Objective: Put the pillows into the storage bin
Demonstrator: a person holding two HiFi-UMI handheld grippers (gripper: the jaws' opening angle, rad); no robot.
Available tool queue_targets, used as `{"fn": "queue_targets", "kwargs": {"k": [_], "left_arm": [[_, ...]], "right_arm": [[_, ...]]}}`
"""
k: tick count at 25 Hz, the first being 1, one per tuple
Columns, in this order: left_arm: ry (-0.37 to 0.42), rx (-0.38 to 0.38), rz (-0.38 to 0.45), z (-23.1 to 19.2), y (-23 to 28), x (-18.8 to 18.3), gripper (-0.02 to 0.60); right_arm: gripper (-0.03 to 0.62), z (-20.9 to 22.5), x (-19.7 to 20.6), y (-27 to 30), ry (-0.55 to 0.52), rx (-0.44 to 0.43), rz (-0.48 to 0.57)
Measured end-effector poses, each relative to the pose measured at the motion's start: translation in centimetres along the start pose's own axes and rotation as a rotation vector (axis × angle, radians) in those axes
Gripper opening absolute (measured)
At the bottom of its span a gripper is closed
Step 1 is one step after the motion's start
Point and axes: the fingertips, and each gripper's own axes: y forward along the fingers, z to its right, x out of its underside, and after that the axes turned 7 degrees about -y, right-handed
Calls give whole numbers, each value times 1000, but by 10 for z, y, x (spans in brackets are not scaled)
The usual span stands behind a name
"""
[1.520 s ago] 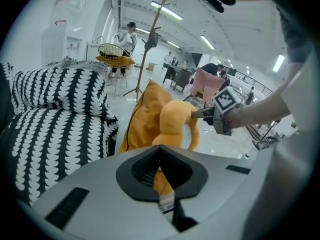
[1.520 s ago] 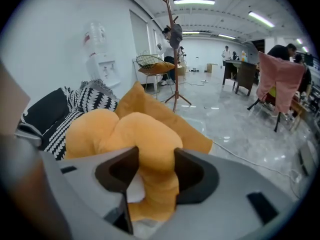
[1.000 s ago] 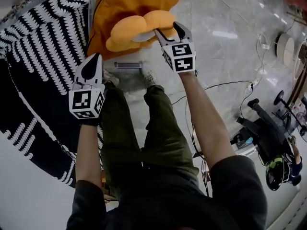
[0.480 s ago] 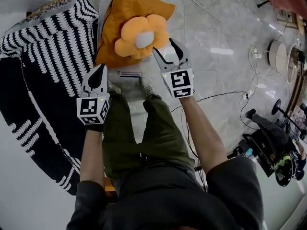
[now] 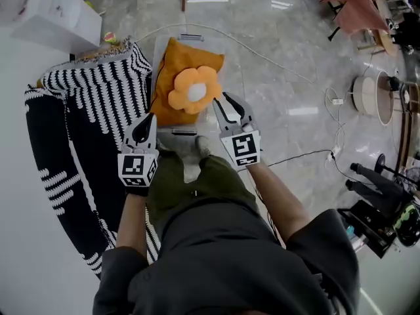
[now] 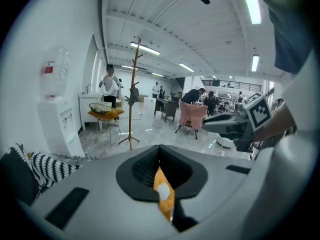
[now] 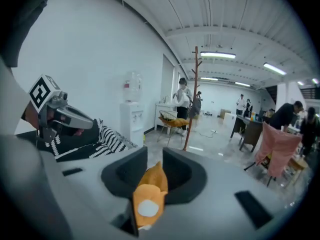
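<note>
An orange square pillow (image 5: 172,61) lies in the clear storage bin (image 5: 190,39) on the floor, and a flower-shaped orange pillow (image 5: 195,90) rests on top of it. Both grippers hang high above the bin's near end, holding nothing. My left gripper (image 5: 149,117) is shut, its fingers meeting in one point. My right gripper (image 5: 222,98) stands open; its jaws have just been closing with nothing between them. Both gripper views show the flower pillow (image 7: 147,204) far below through the jaw gap. A black and white striped cushion (image 5: 98,90) lies left of the bin.
A white box (image 5: 56,12) stands at the far left. Cables (image 5: 308,77) run over the glossy floor on the right, near dark equipment (image 5: 380,202). Farther off are a wooden coat stand (image 6: 132,94), a water dispenser (image 6: 57,119), chairs and several people.
Both grippers have risen well above the bin, so the pillows look smaller and farther below. The right gripper has left the flower pillow's edge and its jaws have narrowed.
</note>
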Motion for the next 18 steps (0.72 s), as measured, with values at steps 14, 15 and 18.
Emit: {"fn": "queue_targets", "kwargs": {"k": [14, 15, 18], "left_arm": [[99, 34, 91, 85, -87, -64, 3], [104, 40, 91, 92, -89, -64, 3], [119, 52, 95, 109, -97, -67, 3]], "right_arm": [[2, -6, -68, -103, -24, 6, 66], [2, -6, -69, -109, -22, 2, 68], [2, -8, -73, -123, -10, -7, 79]]}}
